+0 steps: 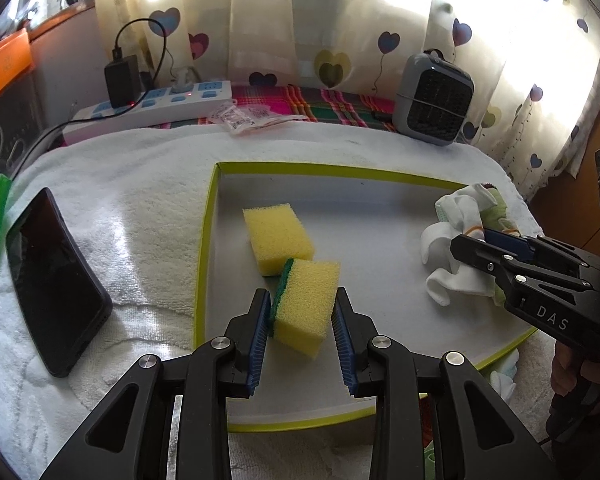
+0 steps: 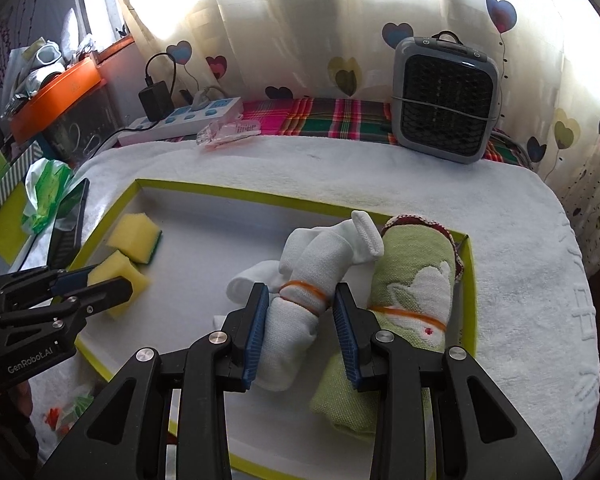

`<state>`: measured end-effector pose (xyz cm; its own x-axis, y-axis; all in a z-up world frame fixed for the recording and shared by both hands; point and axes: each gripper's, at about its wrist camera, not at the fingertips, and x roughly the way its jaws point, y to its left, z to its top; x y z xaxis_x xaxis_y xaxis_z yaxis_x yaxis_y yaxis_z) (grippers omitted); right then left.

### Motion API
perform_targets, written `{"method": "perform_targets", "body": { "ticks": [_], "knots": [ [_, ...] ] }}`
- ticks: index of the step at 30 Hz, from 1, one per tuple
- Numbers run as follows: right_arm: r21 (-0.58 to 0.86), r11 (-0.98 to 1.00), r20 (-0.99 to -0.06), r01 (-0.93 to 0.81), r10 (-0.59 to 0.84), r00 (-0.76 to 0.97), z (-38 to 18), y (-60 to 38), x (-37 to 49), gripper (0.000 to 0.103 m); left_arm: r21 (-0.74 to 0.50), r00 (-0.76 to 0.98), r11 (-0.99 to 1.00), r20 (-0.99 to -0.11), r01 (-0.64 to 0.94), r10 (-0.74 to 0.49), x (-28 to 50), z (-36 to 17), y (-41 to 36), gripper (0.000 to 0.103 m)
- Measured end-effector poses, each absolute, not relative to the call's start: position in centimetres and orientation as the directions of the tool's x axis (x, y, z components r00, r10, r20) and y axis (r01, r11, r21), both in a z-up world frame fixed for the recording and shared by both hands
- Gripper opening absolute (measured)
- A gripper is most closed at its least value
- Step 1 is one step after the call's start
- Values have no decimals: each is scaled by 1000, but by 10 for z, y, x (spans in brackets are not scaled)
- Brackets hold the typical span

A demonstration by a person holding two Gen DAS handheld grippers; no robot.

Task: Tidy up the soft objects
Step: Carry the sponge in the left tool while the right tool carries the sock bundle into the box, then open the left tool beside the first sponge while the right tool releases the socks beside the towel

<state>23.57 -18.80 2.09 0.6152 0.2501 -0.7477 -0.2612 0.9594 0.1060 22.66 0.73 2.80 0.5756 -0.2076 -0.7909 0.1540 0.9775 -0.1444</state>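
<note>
A shallow tray with a lime-green rim lies on a white towel. My left gripper is open around a yellow sponge with a green scrub side, which rests in the tray beside a second yellow sponge. My right gripper is open around a rolled white cloth bound with an orange rubber band. A rolled green towel lies just right of it, against the tray's right wall. The right gripper also shows in the left wrist view.
A black phone lies on the white towel left of the tray. A power strip, a plastic packet and a grey fan heater stand at the back. A green plastic bag sits at far left.
</note>
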Motion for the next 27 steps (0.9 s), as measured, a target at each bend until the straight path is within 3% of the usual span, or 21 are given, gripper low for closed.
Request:
{"method": "perform_targets", "body": {
  "ticks": [16, 21, 27],
  "knots": [
    [65, 972, -736, -226, 199, 646, 22, -190, 234, 38, -120, 580, 983, -794, 142, -181, 228, 27, 6, 31],
    [63, 973, -733, -222, 196, 652, 22, -190, 232, 42, -123, 585, 981, -789, 147, -187, 226, 29, 5, 41],
    [73, 970, -725, -230, 211, 656, 23, -189, 227, 50, -121, 587, 982, -789, 142, -182, 225, 31, 6, 44]
  ]
}}
